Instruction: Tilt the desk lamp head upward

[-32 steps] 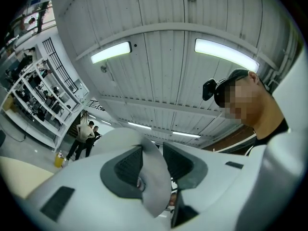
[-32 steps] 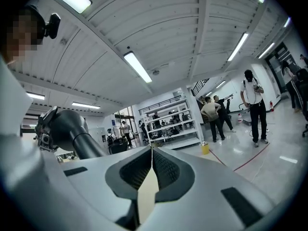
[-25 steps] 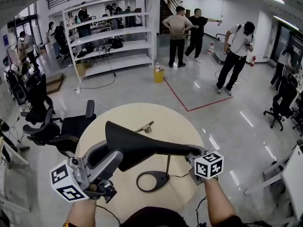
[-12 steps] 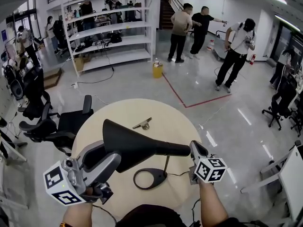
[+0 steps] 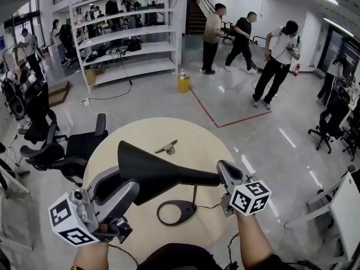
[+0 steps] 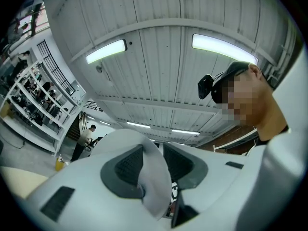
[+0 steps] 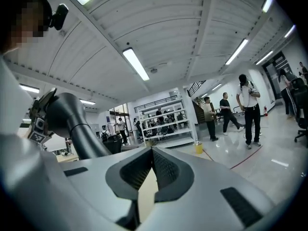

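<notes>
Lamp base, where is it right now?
In the head view, the lamp base sits on the round table near its close edge, under the black lamp head, between the left gripper and the right gripper.

A round, pale wooden surface (image 5: 140,135) carries a small metal piece (image 5: 167,147). Left of it stands a black office chair (image 5: 77,149). Beyond — white shelving (image 5: 135,45), a yellow bin (image 5: 183,84), a red tape line (image 5: 218,126) and several people (image 5: 243,35) standing about.
</notes>
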Tool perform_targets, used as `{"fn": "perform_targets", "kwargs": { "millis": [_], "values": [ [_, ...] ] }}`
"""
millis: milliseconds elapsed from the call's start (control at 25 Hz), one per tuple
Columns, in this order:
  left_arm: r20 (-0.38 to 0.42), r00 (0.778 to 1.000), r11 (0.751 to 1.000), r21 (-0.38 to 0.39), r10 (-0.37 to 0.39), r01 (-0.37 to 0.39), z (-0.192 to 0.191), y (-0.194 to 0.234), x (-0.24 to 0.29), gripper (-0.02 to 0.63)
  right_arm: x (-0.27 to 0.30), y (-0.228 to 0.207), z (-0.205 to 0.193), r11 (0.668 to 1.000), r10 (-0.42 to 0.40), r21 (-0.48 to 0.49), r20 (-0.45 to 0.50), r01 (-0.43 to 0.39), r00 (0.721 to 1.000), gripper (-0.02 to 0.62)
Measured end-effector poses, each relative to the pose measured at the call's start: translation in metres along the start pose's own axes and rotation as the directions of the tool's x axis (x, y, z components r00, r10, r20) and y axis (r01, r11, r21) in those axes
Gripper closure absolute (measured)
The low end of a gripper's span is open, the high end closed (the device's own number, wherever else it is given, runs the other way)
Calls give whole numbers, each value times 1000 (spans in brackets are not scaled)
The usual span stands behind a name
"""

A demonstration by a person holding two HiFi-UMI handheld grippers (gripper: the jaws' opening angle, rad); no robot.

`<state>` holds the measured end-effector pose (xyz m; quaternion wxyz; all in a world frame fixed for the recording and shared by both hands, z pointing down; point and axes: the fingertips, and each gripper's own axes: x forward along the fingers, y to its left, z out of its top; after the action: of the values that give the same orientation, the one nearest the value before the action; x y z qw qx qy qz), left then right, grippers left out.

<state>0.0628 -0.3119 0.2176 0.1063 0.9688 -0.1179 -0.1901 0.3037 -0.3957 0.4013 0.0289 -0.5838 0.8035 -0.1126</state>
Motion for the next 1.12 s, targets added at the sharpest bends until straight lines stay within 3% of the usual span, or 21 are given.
{"fn": "perform_targets", "kwargs": {
  "millis": [720,1120],
  "values": [
    [-8,997,997,20,-78,78,10,-27,50,437,2,7,-17,996,18,92,-9,-17,1000,580],
    [-6,995,995,4,-99,99,20,-26,40,431,5,18,-14,997,8,75,-24,-6,1000,580]
  ]
}}
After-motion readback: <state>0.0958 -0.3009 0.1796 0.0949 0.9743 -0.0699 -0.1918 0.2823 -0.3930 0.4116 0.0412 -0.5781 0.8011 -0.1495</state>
